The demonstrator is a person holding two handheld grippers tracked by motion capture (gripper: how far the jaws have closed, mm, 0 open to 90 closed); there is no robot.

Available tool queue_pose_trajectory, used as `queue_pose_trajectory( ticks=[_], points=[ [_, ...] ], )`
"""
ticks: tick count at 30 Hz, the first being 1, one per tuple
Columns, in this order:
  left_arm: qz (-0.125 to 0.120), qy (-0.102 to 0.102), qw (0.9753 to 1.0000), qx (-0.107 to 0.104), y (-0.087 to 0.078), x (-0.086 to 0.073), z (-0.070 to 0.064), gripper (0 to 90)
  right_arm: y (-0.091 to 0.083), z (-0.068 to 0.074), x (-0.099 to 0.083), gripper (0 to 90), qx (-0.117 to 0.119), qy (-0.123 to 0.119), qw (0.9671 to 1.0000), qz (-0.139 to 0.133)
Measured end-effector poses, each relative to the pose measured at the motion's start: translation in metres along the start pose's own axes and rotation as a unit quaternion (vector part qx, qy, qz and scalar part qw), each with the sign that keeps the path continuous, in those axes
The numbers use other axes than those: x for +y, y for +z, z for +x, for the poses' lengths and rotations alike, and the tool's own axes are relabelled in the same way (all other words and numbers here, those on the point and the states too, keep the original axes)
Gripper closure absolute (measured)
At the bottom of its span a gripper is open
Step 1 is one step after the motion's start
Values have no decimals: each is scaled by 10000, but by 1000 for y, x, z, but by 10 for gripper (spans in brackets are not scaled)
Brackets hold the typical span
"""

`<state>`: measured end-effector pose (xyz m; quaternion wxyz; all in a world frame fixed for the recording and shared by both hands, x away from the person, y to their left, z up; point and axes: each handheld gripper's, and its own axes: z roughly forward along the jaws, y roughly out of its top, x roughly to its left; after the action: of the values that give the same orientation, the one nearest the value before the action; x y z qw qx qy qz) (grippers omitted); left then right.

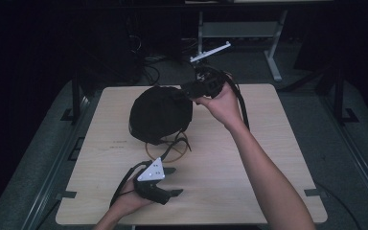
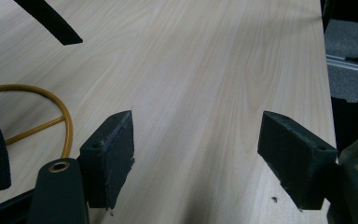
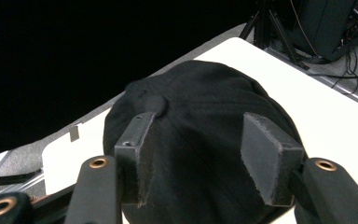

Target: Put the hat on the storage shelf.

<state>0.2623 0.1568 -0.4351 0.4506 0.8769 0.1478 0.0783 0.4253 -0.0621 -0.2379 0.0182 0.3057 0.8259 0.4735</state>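
Note:
A black cloth cap [image 1: 159, 113] sits domed on a yellow wire stand [image 1: 170, 151] at the middle of the wooden table [image 1: 249, 158]. My right gripper [image 1: 191, 90] hovers at the cap's far right edge, held by a hand reaching across the table. In the right gripper view it is open [image 3: 200, 158], with the cap [image 3: 200, 98] just beyond and between the jaws, not pinched. My left gripper [image 1: 172, 181] rests low near the table's front, open, pointing right. In the left gripper view, bare wood lies between its pads [image 2: 196, 158], and the yellow wire ring [image 2: 51, 100] curves at the left.
Dark floor, cables and a grey metal table frame [image 1: 239, 31] lie beyond the far edge. Metal rails run along both sides of the table. A black strap [image 1: 242, 103] trails from the right gripper over the tabletop.

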Motion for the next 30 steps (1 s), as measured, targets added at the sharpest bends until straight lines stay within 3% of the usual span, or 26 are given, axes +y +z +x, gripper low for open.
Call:
queue_pose_trajectory(
  ticks=[30],
  points=[
    [-25,41,10000,44,1,-3,0,260,-35,-38,-41,368,-223,349,9991,-14]
  ],
)
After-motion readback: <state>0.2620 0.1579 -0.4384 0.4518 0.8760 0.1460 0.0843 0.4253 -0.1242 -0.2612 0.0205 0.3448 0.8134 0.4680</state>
